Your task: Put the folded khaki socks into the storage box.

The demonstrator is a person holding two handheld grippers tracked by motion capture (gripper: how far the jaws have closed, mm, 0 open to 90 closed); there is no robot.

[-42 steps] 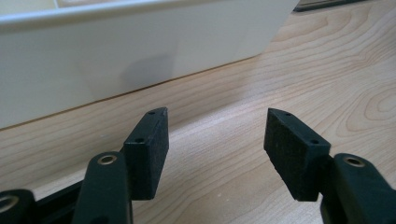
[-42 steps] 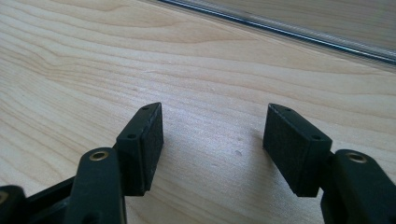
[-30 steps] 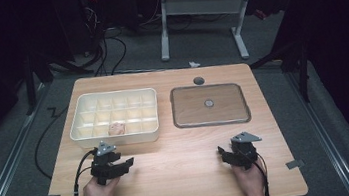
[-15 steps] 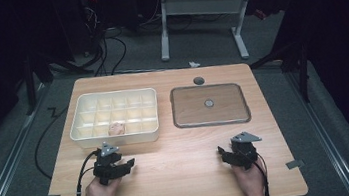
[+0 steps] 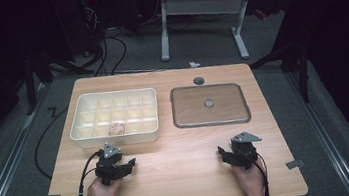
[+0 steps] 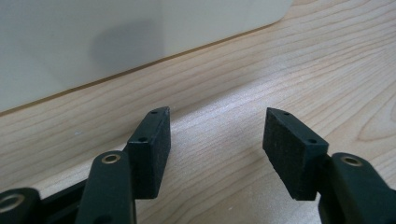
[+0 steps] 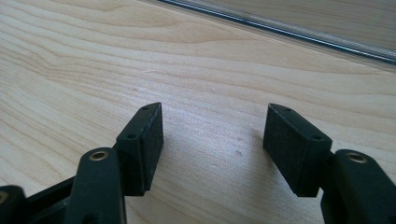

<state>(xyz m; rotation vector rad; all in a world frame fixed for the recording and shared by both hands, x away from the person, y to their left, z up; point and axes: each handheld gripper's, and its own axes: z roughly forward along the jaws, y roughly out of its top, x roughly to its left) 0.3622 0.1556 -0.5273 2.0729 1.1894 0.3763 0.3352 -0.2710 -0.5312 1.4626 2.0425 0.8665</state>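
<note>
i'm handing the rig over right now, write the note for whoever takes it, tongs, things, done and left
Left tongs: open, empty, on the table just in front of the white organizer.
Right tongs: open, empty, on the table in front of the clear lid.
Things: one small pinkish item sits in a front-row compartment of the organizer; the lid lies flat beside it, to its right. A small dark disc lies behind the lid.
Done: nothing in hand.
Left: probably grasp the lid and set it on the organizer.

White plastic compartment tray (image 5: 114,116) sits flat at table's left, open top; small pinkish lump (image 5: 116,130) lies in a front-row cell. Flat clear rectangular lid with centre knob (image 5: 209,104) lies just right of it, apart.
</note>
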